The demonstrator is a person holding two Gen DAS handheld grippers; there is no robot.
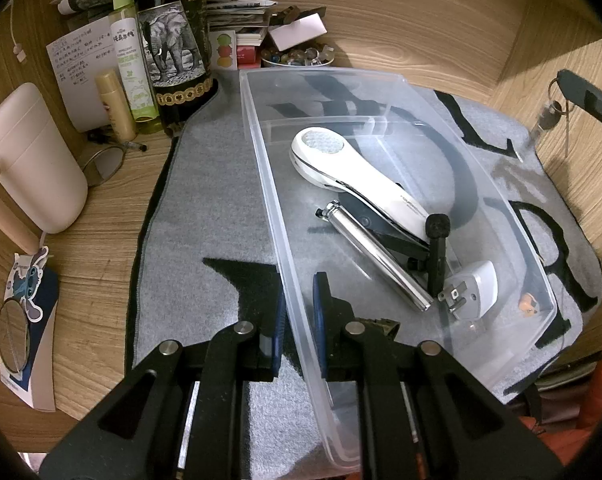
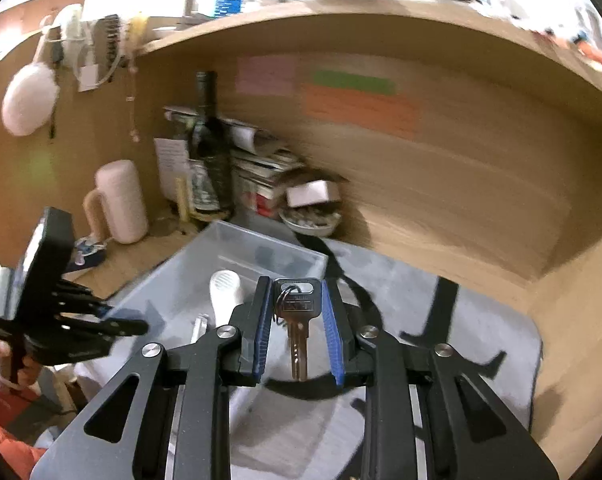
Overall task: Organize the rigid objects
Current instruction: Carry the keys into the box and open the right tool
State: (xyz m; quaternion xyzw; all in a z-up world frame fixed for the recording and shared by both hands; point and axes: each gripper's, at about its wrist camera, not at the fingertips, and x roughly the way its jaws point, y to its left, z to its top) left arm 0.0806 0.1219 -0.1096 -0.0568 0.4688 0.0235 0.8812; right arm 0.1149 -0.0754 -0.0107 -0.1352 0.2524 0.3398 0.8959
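Observation:
A clear plastic bin [image 1: 261, 168] lies on the grey mat. In it are a white handheld device [image 1: 357, 176], a chrome cylinder [image 1: 377, 256], a black folding stand [image 1: 437, 248], a white plug adapter [image 1: 477, 288] and a small orange piece [image 1: 527, 304]. My left gripper [image 1: 299, 320] is shut on the bin's left wall near the front corner. Over the mat's right side, my right gripper [image 2: 297, 286] is shut on the black head of a key [image 2: 297, 340], whose blade hangs down. The right gripper [image 1: 569, 84] and the keys [image 1: 549, 116] also show at the upper right in the left wrist view. A hand holds the left gripper [image 2: 121, 320] by the bin [image 2: 261, 246].
A grey mat with black letters [image 1: 213, 184] covers the wooden desk. At the back left stand a cream mug [image 1: 29, 160], a dark bottle with an elephant label [image 1: 173, 48], a spray bottle [image 1: 129, 60], papers and a bowl of stones [image 1: 297, 56]. Glasses [image 1: 101, 164] lie near the mug.

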